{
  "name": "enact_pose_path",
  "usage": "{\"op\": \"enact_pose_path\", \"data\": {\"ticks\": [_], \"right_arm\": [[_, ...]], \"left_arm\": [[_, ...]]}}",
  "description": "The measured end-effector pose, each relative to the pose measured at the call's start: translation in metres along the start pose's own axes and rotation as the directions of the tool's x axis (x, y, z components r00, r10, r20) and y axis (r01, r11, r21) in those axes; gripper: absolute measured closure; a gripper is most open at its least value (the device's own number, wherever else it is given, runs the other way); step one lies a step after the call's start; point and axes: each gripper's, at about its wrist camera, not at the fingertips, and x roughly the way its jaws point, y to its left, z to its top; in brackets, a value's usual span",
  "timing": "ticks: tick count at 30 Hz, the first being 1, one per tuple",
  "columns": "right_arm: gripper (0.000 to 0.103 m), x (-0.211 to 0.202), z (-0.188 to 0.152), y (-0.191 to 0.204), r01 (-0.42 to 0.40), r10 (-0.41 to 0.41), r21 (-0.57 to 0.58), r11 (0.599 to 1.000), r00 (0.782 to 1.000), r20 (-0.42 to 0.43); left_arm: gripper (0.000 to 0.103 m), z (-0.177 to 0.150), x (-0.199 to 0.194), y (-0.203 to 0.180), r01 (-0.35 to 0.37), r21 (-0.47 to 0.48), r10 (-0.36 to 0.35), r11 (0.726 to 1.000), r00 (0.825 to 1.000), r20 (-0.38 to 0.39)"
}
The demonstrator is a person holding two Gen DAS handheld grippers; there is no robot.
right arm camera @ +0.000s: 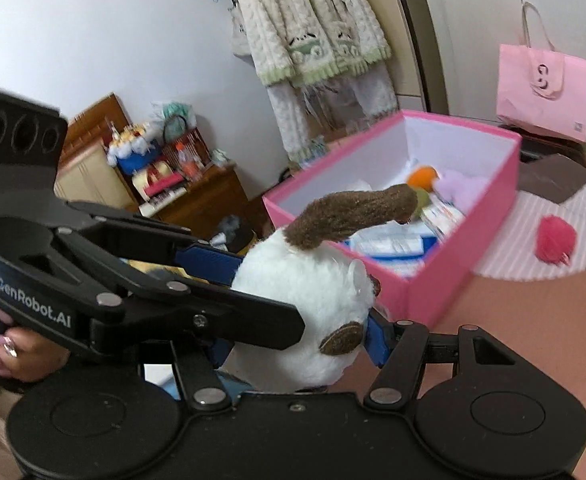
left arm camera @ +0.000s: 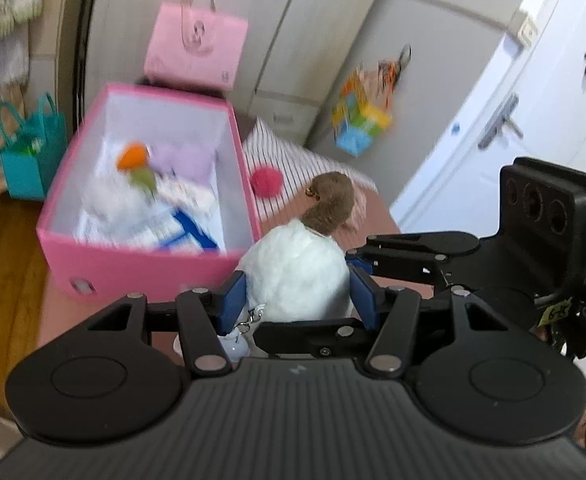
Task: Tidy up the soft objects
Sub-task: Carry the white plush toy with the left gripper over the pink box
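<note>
Both hand-held grippers on the plush toy, beside the pink box.

My left hand-held gripper (left arm camera: 297,297) and right hand-held gripper (right arm camera: 299,334) each clamp the white plush toy (left arm camera: 297,272) w/ blue pads part-closed on its body. Pink box (left arm camera: 93,268) open; orange ball (left arm camera: 133,155), lilac plush (left arm camera: 183,158), papers inside.

Both the right gripper (right arm camera: 301,344) and the left gripper (right arm camera: 229,300) clamp a white plush toy (right arm camera: 313,312) with a brown ear, just before an open pink box (right arm camera: 453,248) holding an orange plush (right arm camera: 423,177); a pink pompom (right arm camera: 555,242) lies right of the box
</note>
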Motion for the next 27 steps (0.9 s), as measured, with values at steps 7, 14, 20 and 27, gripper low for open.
{"op": "enact_pose_path", "data": {"ticks": [7,14,20,27], "right_arm": [[0.035,0.027,0.046,-0.012,0.006,-0.007,0.023,1.000,0.997,0.072],[0.035,0.064,0.081,-0.049,0.050,-0.059,0.101,0.994,0.995,0.086],[0.035,0.097,0.097,-0.096,0.058,-0.069,0.178,0.982,0.996,0.055],[0.035,0.141,0.120,-0.119,0.152,-0.146,0.127,0.980,0.988,-0.055]], "left_arm": [[0.048,0.044,0.007,0.038,0.004,-0.007,-0.004,1.000,0.996,0.094],[0.048,0.084,0.051,0.077,0.009,-0.049,-0.004,0.999,0.995,0.095],[0.054,0.110,0.100,0.109,0.005,-0.104,-0.001,0.995,0.999,0.040],[0.055,0.121,0.145,0.139,-0.041,-0.170,0.044,0.985,0.999,0.011]]}}
